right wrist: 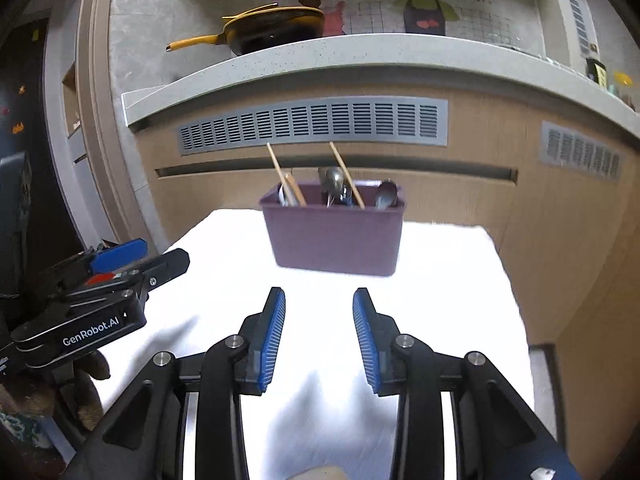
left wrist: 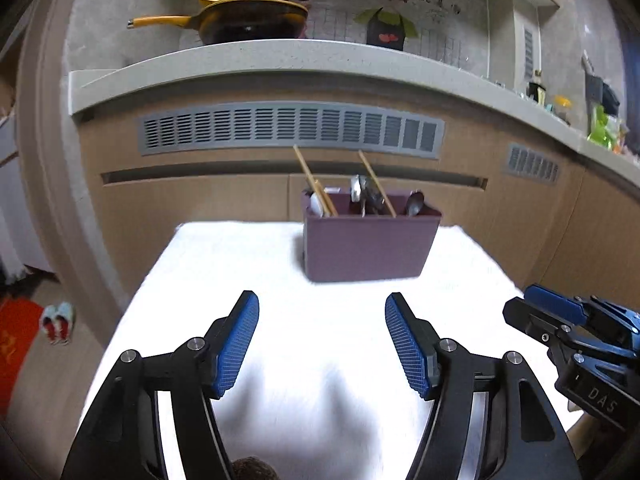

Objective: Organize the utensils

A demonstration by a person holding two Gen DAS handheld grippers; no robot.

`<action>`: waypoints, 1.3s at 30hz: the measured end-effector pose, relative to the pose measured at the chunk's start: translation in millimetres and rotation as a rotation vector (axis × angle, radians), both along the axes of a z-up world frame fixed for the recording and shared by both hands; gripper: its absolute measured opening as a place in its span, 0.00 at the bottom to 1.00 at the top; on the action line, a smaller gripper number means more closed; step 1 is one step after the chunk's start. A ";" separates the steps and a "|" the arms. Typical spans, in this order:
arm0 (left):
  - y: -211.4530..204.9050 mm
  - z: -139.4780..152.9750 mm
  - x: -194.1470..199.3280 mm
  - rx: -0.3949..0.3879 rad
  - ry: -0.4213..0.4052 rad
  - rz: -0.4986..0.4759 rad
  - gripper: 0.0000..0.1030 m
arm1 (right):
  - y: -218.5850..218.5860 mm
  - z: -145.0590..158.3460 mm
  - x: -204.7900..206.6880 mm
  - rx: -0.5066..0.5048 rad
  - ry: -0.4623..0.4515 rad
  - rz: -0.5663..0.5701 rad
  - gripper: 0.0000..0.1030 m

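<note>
**Both grippers spread and empty, utensils in the holder at the far edge**

While you hold both tools over the near part of the white table, your left gripper stands wide apart, its blue pads clear of everything, with only bare tabletop between them. Your right gripper is also spread, though more narrowly, and nothing sits between its pads either. Neither touches any object. Each tool shows at the side of the other's view, level with it and well apart.

Farther on, at the middle of the table's far edge, stands the purple utensil holder. It is upright and carries wooden chopsticks leaning leftward, along with metal spoons whose bowls rise above the rim; which compartment holds which you cannot tell.

Beyond the table runs a wooden cabinet front with a grey vent grille, and on the counter above it rests a yellow-handled pan.
</note>
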State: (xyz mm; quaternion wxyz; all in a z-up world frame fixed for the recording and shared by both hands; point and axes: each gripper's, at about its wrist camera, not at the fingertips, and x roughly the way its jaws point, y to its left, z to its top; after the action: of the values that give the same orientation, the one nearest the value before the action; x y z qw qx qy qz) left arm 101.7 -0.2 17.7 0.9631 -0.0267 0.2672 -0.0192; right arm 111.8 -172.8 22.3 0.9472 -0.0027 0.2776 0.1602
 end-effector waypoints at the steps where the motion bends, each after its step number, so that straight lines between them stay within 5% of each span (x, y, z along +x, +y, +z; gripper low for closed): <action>1: -1.9 -1.0 -5.1 0.007 0.012 -0.002 0.64 | -1.0 -2.1 -6.2 0.007 0.004 -0.007 0.32; 39: -7.9 -11.4 -18.8 -0.011 0.066 -0.033 0.64 | -7.5 -6.8 -29.1 -0.002 -0.009 -0.039 0.32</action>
State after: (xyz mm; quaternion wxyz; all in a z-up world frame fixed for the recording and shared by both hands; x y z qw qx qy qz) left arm 82.9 -8.2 6.3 0.9531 -0.0283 0.2993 -0.0355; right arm 82.7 -180.3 15.4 0.9515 0.0010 0.2732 0.1414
